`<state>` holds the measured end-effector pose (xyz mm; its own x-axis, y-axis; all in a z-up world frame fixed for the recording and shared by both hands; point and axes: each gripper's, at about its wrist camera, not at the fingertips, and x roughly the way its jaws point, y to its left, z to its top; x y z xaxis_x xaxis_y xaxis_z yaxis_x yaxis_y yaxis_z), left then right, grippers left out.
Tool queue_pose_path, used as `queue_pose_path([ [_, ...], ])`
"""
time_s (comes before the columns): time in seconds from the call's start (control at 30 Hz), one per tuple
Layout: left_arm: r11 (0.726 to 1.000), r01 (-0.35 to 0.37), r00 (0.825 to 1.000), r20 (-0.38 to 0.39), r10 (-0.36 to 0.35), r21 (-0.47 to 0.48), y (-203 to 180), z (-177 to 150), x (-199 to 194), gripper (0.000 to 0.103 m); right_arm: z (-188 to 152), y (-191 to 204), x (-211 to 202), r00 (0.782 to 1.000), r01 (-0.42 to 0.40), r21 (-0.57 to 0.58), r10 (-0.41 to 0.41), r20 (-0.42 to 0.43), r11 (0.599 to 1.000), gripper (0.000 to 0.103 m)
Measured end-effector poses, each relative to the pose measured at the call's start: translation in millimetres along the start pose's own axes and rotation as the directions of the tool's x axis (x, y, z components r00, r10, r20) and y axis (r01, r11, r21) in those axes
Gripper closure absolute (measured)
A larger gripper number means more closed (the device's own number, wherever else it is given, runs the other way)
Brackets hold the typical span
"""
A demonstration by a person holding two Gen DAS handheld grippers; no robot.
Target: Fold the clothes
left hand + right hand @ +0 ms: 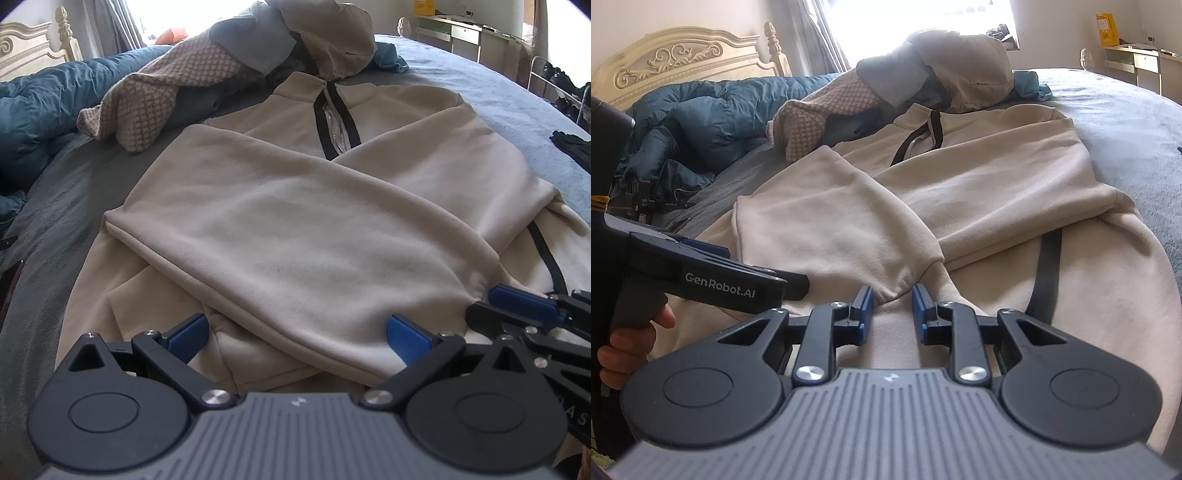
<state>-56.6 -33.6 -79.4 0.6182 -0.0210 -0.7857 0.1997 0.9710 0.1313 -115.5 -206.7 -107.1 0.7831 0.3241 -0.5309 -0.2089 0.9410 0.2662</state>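
Cream sweatshirt flat on bed, sleeves crossed, left gripper spread wide over near hem, right gripper pinching cuff.

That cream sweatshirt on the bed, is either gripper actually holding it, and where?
The left gripper is open, holding nothing. The right gripper has the sweatshirt's sleeve cuff between its pads; a firm pinch cannot be told.

Sweatshirt flat on bed, centre frame — sleeves crossed over its front; clothes pile behind its collar, duvet upper left, table upper right.
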Motion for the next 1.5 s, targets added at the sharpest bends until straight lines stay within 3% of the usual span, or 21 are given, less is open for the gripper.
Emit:
queue_pose_path([
  [0.3, 1.000, -0.005, 1.000, 0.023, 0.005, -0.005, 7, -1, -7, 0.000, 1, 0, 0, 1.000, -0.002, -0.003, 0.002, -0.005, 1.000, 0.081],
  [0.43, 0.999, -0.039, 0.988, 0.153, 0.035, 0.025, 24, 0, -36, 0.000, 11, 3, -9, 1.000, -0.009, -0.024, 0.009, 0.010, 1.000, 0.080],
  [0.53, 1.000, 0.025, 0.969, 0.245, -0.029, 0.018, 43, 5, -50, 0.000, 23, 11, -19, 0.999, -0.016, -0.058, 0.019, 0.049, 0.998, 0.080],
  [0.67, 0.991, 0.126, 0.950, 0.292, -0.108, -0.044, 64, 16, -31, 0.000, 40, 23, -8, 0.997, -0.044, -0.094, 0.051, 0.065, 0.995, 0.080],
  [0.83, 0.989, 0.125, 0.938, 0.333, -0.092, -0.078, 92, 22, 12, 0.000, 43, 25, 20, 0.999, -0.032, -0.092, 0.034, 0.020, 0.995, 0.080],
  [0.9, 0.985, 0.141, 0.943, 0.318, -0.103, -0.099, 106, 25, 31, 0.000, 39, 23, 29, 1.000, -0.022, -0.090, 0.022, -0.004, 0.996, 0.080],
  [1.0, 0.975, 0.120, 0.969, 0.237, -0.074, -0.186, 133, 24, 62, 0.002, 30, 16, 37, 0.999, -0.012, -0.076, 0.009, -0.036, 0.997, 0.083],
  [1.07, 0.956, 0.130, 0.976, 0.203, -0.077, -0.263, 156, 17, 76, 0.002, 28, 12, 34, 0.999, -0.017, -0.072, 0.014, -0.035, 0.997, 0.083],
  [1.2, 0.921, 0.194, 0.961, 0.255, -0.109, -0.338, 185, 10, 66, 0.003, 25, 4, 28, 0.999, -0.024, -0.062, 0.022, -0.041, 0.998, 0.085],
  [1.27, 0.924, 0.190, 0.954, 0.283, -0.094, -0.333, 189, 11, 54, 0.004, 29, 2, 24, 0.999, -0.030, -0.049, 0.028, -0.047, 0.998, 0.085],
  [1.4, 0.926, 0.230, 0.923, 0.369, -0.109, -0.301, 191, 21, 39, 0.004, 44, 10, 18, 1.000, -0.025, -0.065, 0.024, -0.016, 0.998, 0.084],
  [1.5, 0.924, 0.239, 0.919, 0.376, -0.116, -0.299, 194, 30, 49, 0.005, 55, 19, 22, 1.000, -0.031, -0.091, 0.031, -0.001, 0.995, 0.084],
])
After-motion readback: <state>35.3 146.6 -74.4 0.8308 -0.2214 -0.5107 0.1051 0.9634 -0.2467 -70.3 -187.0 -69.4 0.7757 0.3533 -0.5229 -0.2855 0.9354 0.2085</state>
